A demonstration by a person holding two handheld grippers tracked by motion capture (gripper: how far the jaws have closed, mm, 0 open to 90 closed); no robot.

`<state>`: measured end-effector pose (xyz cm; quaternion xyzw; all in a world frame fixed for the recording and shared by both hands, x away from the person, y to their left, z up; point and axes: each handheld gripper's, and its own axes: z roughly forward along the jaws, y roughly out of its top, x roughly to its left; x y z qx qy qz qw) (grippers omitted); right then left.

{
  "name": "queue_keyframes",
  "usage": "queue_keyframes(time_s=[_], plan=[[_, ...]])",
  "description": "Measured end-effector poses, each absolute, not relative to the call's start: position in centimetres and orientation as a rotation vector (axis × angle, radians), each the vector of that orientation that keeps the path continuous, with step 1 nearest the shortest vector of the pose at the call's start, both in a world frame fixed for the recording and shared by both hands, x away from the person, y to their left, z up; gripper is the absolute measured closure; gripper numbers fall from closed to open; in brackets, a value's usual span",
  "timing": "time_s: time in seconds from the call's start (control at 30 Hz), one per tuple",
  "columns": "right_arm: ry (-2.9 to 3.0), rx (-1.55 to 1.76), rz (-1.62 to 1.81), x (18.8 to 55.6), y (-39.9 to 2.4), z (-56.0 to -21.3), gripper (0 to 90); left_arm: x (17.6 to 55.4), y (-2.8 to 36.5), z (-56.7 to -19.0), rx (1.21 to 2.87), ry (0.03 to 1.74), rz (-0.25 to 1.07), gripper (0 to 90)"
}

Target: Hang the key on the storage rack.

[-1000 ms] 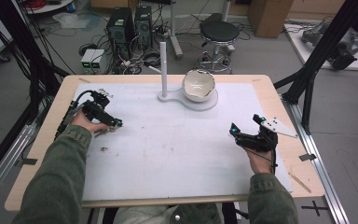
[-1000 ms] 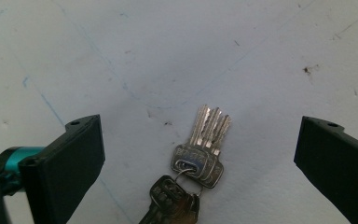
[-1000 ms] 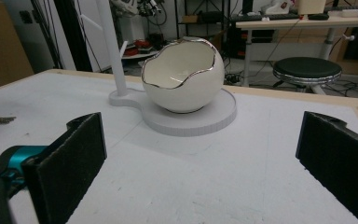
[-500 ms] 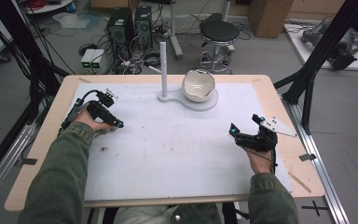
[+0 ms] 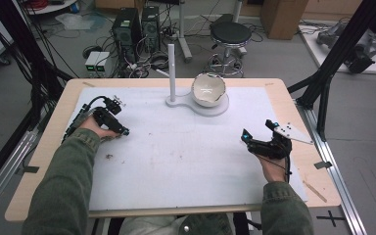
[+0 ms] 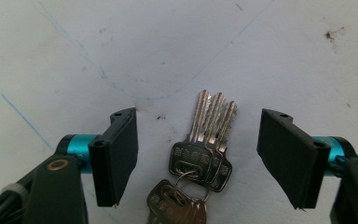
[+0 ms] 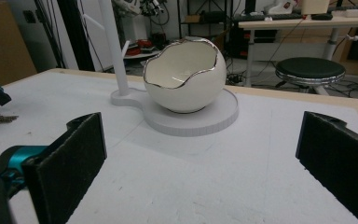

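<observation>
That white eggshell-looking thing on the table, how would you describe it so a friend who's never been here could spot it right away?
Start at the wooden table and its white mat, then look to the far edge near the middle. There a flat white base carries a thin upright post, and beside the post sits the bowl. It is round and cream-white like a cracked eggshell, with a jagged, metallic-edged opening.

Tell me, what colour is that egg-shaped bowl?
White, with a silver jagged rim: the egg-shaped bowl shows best in the right gripper view.
</observation>
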<state>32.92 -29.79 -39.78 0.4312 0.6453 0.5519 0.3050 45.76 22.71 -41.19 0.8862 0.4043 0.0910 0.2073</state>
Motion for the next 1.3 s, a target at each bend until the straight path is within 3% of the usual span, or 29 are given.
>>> queue_keyframes(time_s=[0.8, 1.17, 1.2, 1.3], plan=[[1.707, 1.133, 1.457, 32.98, -29.84, -39.79, 0.6, 46.06, 22.76, -41.91, 2.512, 1.141, 0.277, 37.7], [1.713, 1.130, 1.458, 32.95, -29.80, -39.79, 0.6, 45.89, 22.63, -41.96, 2.517, 1.091, 0.211, 57.8], [1.712, 1.130, 1.460, 32.95, -29.81, -39.79, 0.6, 45.86, 22.61, -41.99, 2.505, 1.090, 0.209, 67.3], [1.713, 1.131, 1.461, 32.96, -29.79, -39.80, 0.6, 45.94, 22.66, -41.97, 2.504, 1.077, 0.196, 69.9]])
